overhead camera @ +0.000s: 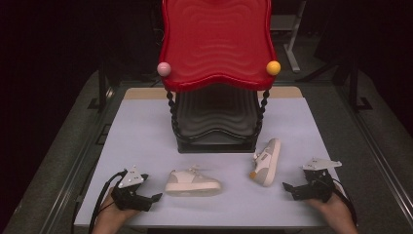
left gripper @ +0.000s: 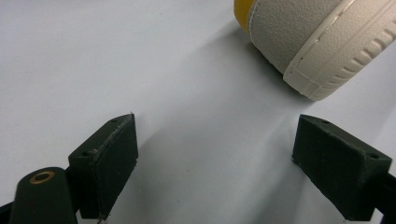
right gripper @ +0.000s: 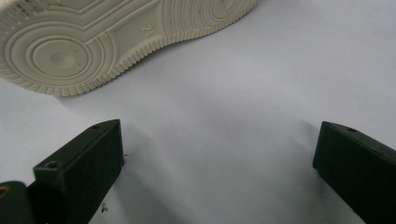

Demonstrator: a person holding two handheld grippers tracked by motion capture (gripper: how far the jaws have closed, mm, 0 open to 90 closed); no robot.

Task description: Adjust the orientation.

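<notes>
High view: your left gripper [overhead camera: 157,197] rests at near left of table [overhead camera: 146,131], jaws spread, nothing between. Upright shoe [overhead camera: 192,182] stands just beside it, toe to right. Your right gripper [overhead camera: 287,187] at near right, jaws also released. Tipped shoe [overhead camera: 267,162] lies on side near it, before red rack [overhead camera: 216,44].

Left gripper view: jaws wide apart over bare table; heel of upright shoe [left gripper: 317,42] ahead, not touched.

Right gripper view: jaws parted, empty; sole of tipped shoe [right gripper: 112,37] faces you, apart from jaws.

Each black tool [overhead camera: 157,197] carries a grey plate and cable.
</notes>
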